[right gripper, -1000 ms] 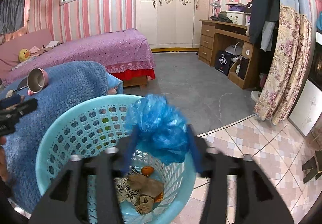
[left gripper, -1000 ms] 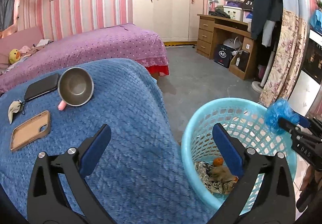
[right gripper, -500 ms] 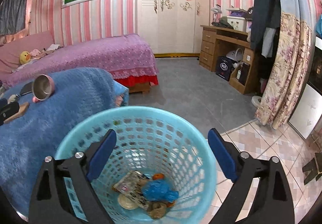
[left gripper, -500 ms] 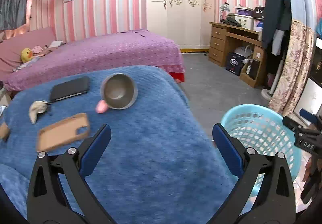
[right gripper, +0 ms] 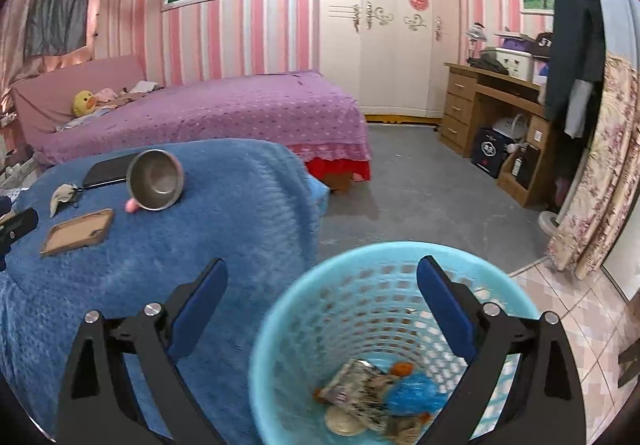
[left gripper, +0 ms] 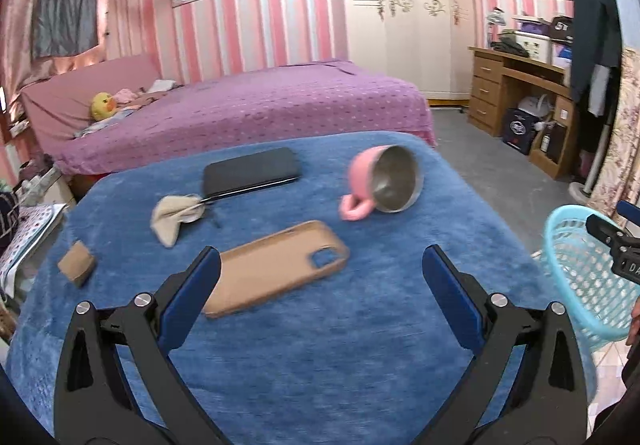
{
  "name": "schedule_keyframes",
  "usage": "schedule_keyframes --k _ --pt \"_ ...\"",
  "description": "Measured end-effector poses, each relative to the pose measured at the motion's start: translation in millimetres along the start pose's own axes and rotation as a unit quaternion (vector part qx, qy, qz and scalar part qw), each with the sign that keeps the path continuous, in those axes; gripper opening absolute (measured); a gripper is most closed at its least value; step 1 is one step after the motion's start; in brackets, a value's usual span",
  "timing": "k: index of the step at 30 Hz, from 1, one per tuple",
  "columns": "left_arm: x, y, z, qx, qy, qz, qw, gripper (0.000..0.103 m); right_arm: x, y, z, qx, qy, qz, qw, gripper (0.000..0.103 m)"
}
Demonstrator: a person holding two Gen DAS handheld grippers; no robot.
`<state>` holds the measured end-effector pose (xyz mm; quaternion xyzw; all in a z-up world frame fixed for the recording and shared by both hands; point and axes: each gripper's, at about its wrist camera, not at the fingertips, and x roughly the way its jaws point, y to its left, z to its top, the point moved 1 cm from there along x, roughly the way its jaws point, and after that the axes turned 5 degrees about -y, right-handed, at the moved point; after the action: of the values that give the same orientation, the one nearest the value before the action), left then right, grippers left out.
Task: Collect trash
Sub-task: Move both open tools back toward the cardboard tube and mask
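My left gripper (left gripper: 320,281) is spread wide and empty, above the blue blanket (left gripper: 320,365). Nearest ahead of it lies the tan phone case (left gripper: 276,273), flat, open side up. To the left, near the blanket edge, sits a small brown scrap (left gripper: 77,268); whether card or paper I cannot tell. Beyond the case: a crumpled beige wad (left gripper: 174,215) touching the corner of a black phone (left gripper: 252,171), and a pink mug (left gripper: 382,183) on its side, steel mouth toward the camera.

My right gripper (right gripper: 322,299) is also spread, holding nothing, over the light-blue basket (right gripper: 280,329), which stands on the floor beside the blanket. At its bottom: a blue plastic bag (right gripper: 414,393), printed wrappers (right gripper: 356,389), an orange bit (right gripper: 402,368). Farther off, the purple bed (right gripper: 240,113).
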<state>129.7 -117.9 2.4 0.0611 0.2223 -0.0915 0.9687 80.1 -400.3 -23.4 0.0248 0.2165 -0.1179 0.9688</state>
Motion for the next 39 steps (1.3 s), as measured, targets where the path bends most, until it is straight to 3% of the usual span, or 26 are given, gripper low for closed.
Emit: schedule_keyframes --k 20,31,39 --pt "12 150 -24 -0.064 0.029 0.070 0.9951 0.097 26 126 -4 -0.042 0.027 0.066 0.997 0.093" --pt "13 204 -30 -0.095 0.035 0.103 0.9894 0.097 26 167 -11 -0.073 0.040 0.092 0.992 0.093" --pt "15 237 -35 -0.114 0.040 0.115 0.9859 0.097 28 205 2 -0.108 0.037 0.109 0.987 0.094"
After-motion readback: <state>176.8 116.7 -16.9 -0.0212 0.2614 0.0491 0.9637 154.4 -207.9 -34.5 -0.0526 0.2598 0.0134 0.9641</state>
